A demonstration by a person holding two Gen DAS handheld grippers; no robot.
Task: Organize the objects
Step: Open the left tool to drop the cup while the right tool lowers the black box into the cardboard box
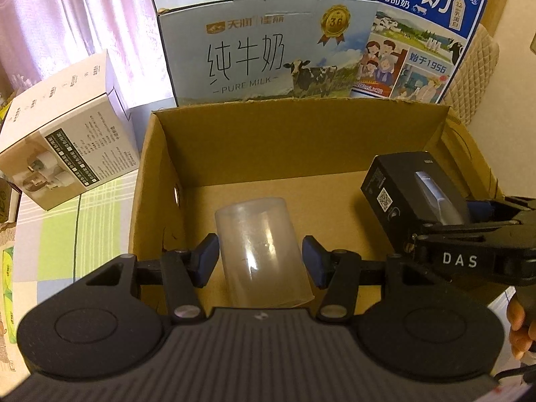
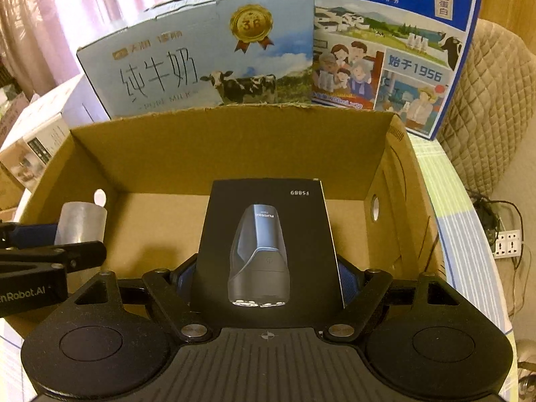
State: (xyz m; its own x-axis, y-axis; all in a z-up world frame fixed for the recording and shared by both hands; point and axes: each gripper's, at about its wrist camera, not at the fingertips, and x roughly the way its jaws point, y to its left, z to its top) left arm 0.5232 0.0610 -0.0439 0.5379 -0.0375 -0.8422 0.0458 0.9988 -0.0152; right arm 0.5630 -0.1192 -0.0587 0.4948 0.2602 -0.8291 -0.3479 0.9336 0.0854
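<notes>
Cardboard box (image 1: 301,140) sits open on the checked tablecloth (image 1: 83,207), and both held things hang over its bare floor. The left gripper (image 1: 261,261) has a clear plastic cup (image 1: 261,251) upside down between its blue pads (image 1: 209,254); the left pad seems to touch the wall, while a sliver of gap shows at the right one, so I judge the hold light. The right gripper (image 2: 268,278) holds a black shaver box (image 2: 268,244) by its long edges, jaws spread wide around it, printed face up. Doing this step well, I'd say, means lowering each thing until it rests on the box floor before letting go, not dropping it from above. The cup ought to go toward the left wall, near the round hand-hole (image 1: 175,194), and the shaver box flat along the right side, so the two stay apart and neither knocks the other. The cup is thin and slick, so it may tip on release. Milk cartons (image 1: 268,50) behind the far wall leave that side no room to overshoot.
</notes>
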